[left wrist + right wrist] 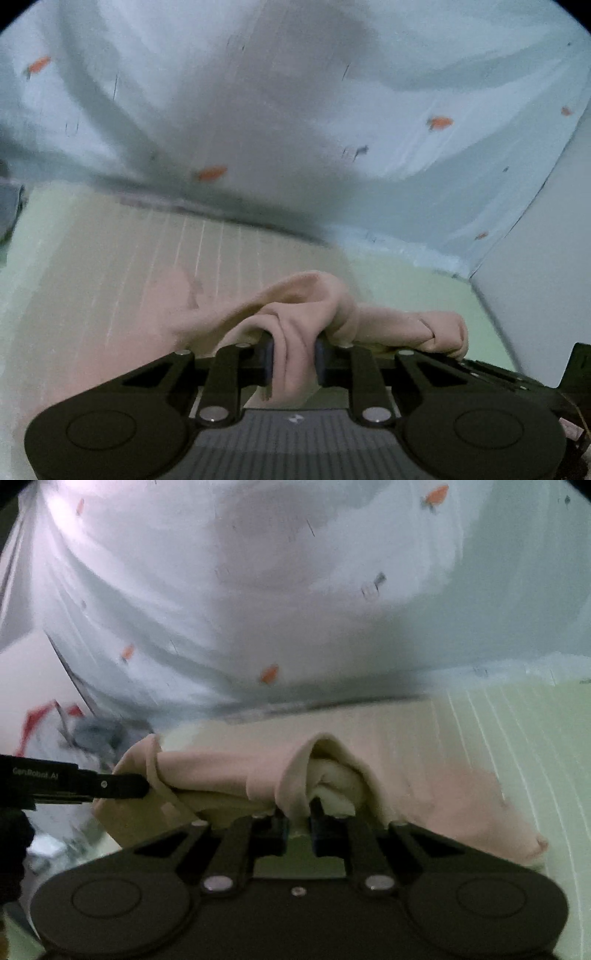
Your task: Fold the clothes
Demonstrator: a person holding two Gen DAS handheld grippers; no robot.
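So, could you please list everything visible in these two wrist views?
pink garment: one, pale pink, bunched edge pinched by both grippers, the rest draped below.
green surface: one, pale green with thin white lines, under the garment.
printed sheet: one, pale blue-white with orange and dark marks, hanging behind.
grey-and-red clutter: blurred, at the left of the right wrist view; cannot identify.
left gripper: black, fingers shut on the garment.
right gripper: black, fingers shut on the garment.
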